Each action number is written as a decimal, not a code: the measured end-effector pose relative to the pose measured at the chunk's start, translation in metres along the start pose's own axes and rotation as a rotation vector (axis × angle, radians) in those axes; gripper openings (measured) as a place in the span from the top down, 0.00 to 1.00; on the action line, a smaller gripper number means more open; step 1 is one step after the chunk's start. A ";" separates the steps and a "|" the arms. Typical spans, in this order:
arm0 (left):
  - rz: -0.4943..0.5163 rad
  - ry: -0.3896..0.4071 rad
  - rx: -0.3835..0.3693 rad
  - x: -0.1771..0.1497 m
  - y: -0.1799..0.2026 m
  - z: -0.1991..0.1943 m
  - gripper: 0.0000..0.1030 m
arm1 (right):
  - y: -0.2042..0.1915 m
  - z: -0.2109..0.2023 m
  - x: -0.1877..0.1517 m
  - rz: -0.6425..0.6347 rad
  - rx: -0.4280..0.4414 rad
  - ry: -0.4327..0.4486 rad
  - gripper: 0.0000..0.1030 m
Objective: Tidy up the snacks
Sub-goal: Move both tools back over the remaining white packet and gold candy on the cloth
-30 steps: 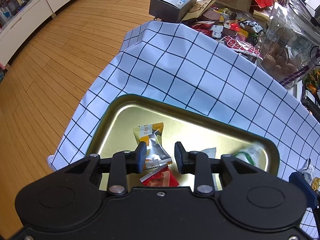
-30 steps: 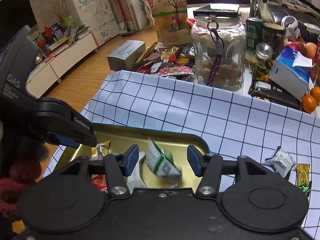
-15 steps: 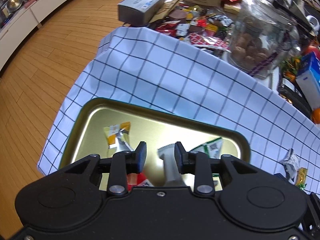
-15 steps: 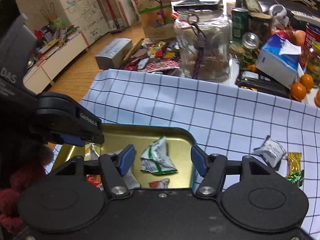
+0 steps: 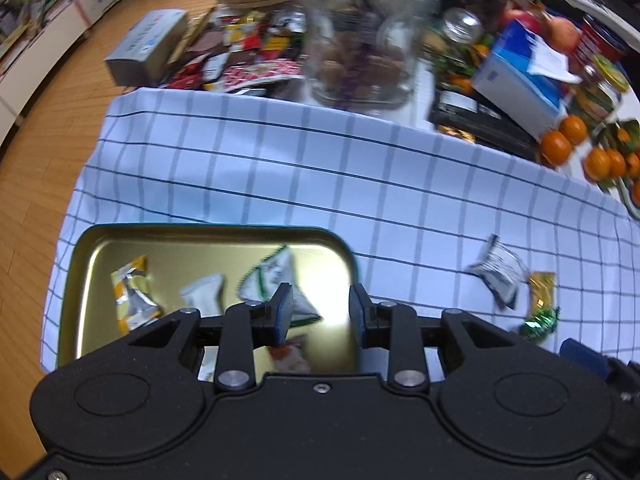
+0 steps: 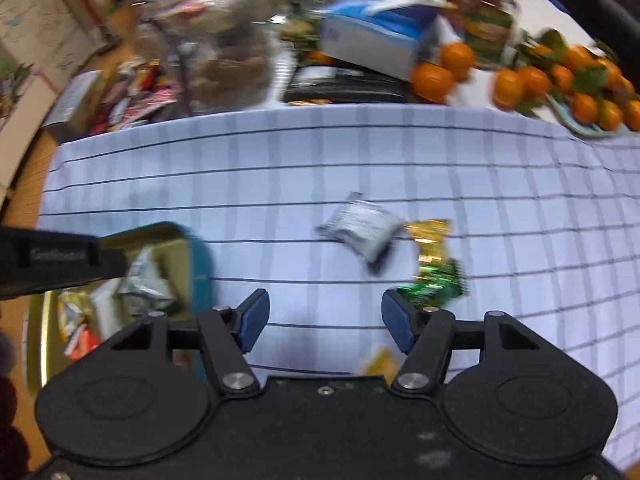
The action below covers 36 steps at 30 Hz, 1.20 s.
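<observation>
A gold tray [image 5: 92, 240] on the checked cloth holds several snack packets, among them a green-white one [image 5: 272, 276] and an orange-silver one [image 5: 132, 296]. My left gripper [image 5: 318, 312] is open and empty above the tray's right end. Right of the tray on the cloth lie a silver packet [image 5: 498, 270], a gold candy [image 5: 542, 290] and a green candy [image 5: 540, 320]. My right gripper [image 6: 324, 320] is open and empty over the cloth, just short of the silver packet [image 6: 360, 230], gold candy [image 6: 428, 238] and green candy [image 6: 432, 286]. The tray [image 6: 180, 236] is at its left.
A big glass jar [image 5: 360, 32], a grey box [image 5: 148, 46], loose wrappers, a blue-white box [image 5: 520, 84] and oranges [image 5: 564, 138] crowd the far side of the table. The table's left edge drops to wooden floor [image 5: 36, 140]. A yellow scrap [image 6: 378, 362] lies under the right gripper.
Both grippers swung right. The left gripper opened wider, no longer holding the silver packet seen between its fingers. The right gripper moved off the tray toward the loose candies.
</observation>
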<state>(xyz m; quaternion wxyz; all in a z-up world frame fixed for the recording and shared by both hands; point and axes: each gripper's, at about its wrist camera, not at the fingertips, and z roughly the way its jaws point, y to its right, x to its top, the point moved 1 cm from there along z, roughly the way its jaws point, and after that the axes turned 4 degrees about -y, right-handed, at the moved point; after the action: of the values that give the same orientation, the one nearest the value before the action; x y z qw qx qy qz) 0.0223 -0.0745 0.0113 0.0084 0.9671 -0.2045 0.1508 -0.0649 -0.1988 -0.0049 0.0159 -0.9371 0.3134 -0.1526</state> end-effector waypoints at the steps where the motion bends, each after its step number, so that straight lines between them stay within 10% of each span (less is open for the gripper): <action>1: 0.017 -0.003 -0.005 -0.002 0.008 0.000 0.62 | 0.011 0.000 0.000 0.019 -0.010 -0.003 0.36; 11: 0.158 -0.028 0.002 -0.018 0.067 0.009 0.62 | 0.093 -0.005 0.000 0.148 -0.057 -0.026 0.35; 36: 0.268 -0.099 -0.019 -0.027 0.124 0.029 0.62 | 0.155 0.002 -0.018 0.166 -0.125 -0.091 0.32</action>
<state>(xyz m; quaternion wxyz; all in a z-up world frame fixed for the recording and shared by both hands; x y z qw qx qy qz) -0.0427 -0.1797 -0.0296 -0.0128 0.9374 -0.3332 0.1009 -0.1683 -0.3122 -0.0314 -0.0157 -0.9131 0.3978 -0.0881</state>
